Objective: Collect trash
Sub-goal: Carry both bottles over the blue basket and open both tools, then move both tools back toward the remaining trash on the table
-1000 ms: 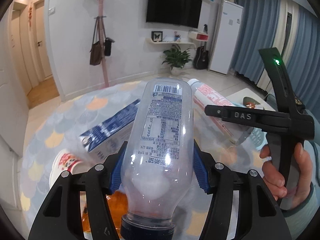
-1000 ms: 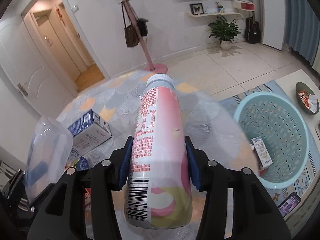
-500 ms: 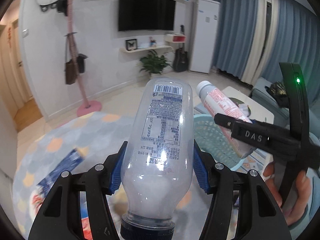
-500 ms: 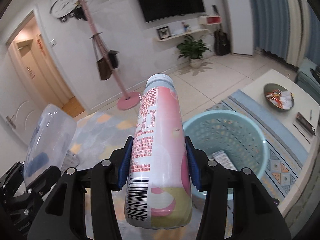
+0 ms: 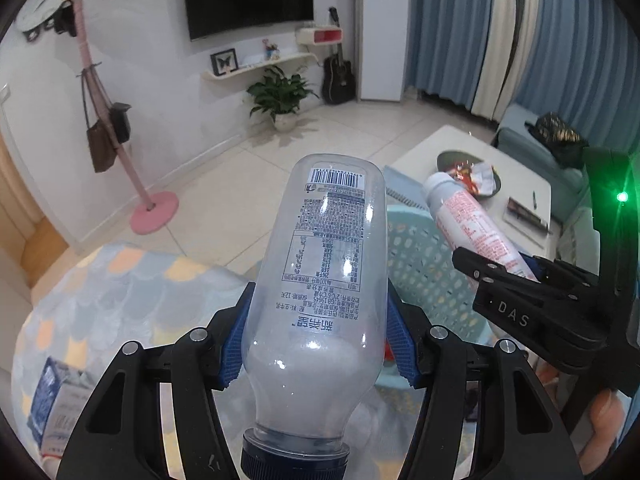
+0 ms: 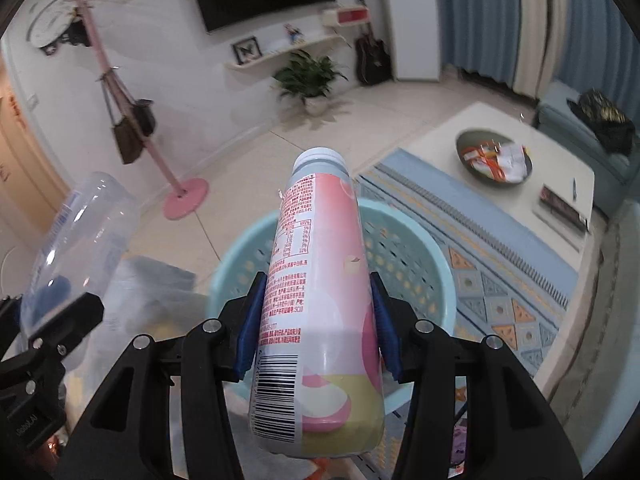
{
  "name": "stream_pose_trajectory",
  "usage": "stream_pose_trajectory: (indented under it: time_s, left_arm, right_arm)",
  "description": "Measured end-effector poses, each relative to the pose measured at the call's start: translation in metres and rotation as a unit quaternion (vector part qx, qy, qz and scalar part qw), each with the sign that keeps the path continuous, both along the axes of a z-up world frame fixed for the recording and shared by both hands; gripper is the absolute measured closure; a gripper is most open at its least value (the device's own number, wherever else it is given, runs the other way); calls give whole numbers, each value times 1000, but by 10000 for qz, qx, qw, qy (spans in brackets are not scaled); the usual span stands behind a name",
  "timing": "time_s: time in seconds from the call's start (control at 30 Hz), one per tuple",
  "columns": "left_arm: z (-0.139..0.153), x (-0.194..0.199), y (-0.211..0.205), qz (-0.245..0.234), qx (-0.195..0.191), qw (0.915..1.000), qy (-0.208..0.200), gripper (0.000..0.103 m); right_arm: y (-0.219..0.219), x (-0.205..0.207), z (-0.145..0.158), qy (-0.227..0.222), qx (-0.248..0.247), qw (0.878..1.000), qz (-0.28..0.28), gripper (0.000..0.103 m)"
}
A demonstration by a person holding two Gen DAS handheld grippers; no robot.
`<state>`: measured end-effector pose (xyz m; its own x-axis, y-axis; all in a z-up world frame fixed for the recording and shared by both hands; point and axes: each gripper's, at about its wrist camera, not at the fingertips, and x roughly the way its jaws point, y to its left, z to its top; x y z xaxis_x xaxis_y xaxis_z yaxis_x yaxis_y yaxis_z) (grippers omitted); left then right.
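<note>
Above the light-blue perforated basket, which stands on the floor between a round pastel rug and a blue patterned rug, 2 sets of tongs each carry 1 bottle.

Left tongs: clenched on a clear plastic bottle. Both blue pads press the bottle's sides just above its shoulder. The dark-blue cap points back toward the camera; the base with its barcode points away. A printed label faces up. In the left wrist view the bottle covers the near-left rim of the basket.

Right tongs: clenched on a pink and white bottle with red print and a barcode. Blue pads grip its middle on both sides. Its white-capped end points away, and it lies across the basket's opening in the right wrist view.

The 2 bottles are side by side, apart, the clear one to the left.

A blue and white carton lies on the left part of the round rug. A low desk beyond the patterned rug carries a dish of wrappers near its far edge. Part of a hand shows on the right tongs' handle.
</note>
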<state>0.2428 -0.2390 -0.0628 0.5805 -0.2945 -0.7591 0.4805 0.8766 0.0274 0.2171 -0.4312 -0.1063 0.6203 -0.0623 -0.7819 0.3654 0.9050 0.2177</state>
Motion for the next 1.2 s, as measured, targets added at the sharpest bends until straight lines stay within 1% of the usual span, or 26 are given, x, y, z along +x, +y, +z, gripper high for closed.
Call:
stream_pose_trajectory:
  time_s: [0.07,0.13,0.2,0.23,0.27,0.33,0.4,0.5,0.63,0.73,0.77,0.8,1.0,1.13,1.2]
  left_arm:
    - [-10,8,-8,-16,4,9999,147,45]
    - [-21,16,-14,-42,29,9996,290,45]
    - [-26,24,-18,-111,43,9993,368,45]
    - [-28,24,-19,-124,58,9992,374,42]
    - [-30,23,-19,-80,111,9994,322,35]
    - [-28,16,-19,17,228,9997,98,28]
    - [-22,9,-16,-27,219,9997,-51,28]
    - [-14,1,-12,-17,134,9998,-131,28]
    - [1,-10,-1,87,27,9994,-320,28]
    - [15,-21,14,217,-152,9988,-409,28]
    - [22,-26,21,263,-224,9983,-460,28]
    - [26,-29,28,292,-260,9980,-506,28]
    - [56,-59,76,602,-412,9930,-927,29]
    - [68,-80,116,946,-531,9878,-1116,28]
    - [72,-90,143,1202,-556,9841,-1182,28]
  right_arm:
    - [-10,4,-16,136,112,9998,-88,57]
    - [-15,7,-25,217,103,9996,-161,57]
    - [-19,8,-29,191,149,9995,-193,56]
    - [-21,8,-30,163,172,9995,-187,56]
    - [-22,8,-30,146,179,9996,-177,55]
    - [-22,9,-26,100,139,9998,-143,55]
    - [-21,7,-22,68,149,9998,-150,55]
    - [-18,3,-17,22,201,9997,-125,55]
    - [-5,-3,-5,-68,164,9998,-14,55]
    - [9,-7,7,-143,150,9997,125,55]
    - [14,-9,12,-190,160,9995,182,54]
    - [21,-11,17,-252,156,9993,240,51]
    - [71,-20,49,-569,24,9957,725,47]
    - [110,-23,62,-732,29,9910,1123,42]
    - [133,-26,67,-791,52,9875,1359,41]
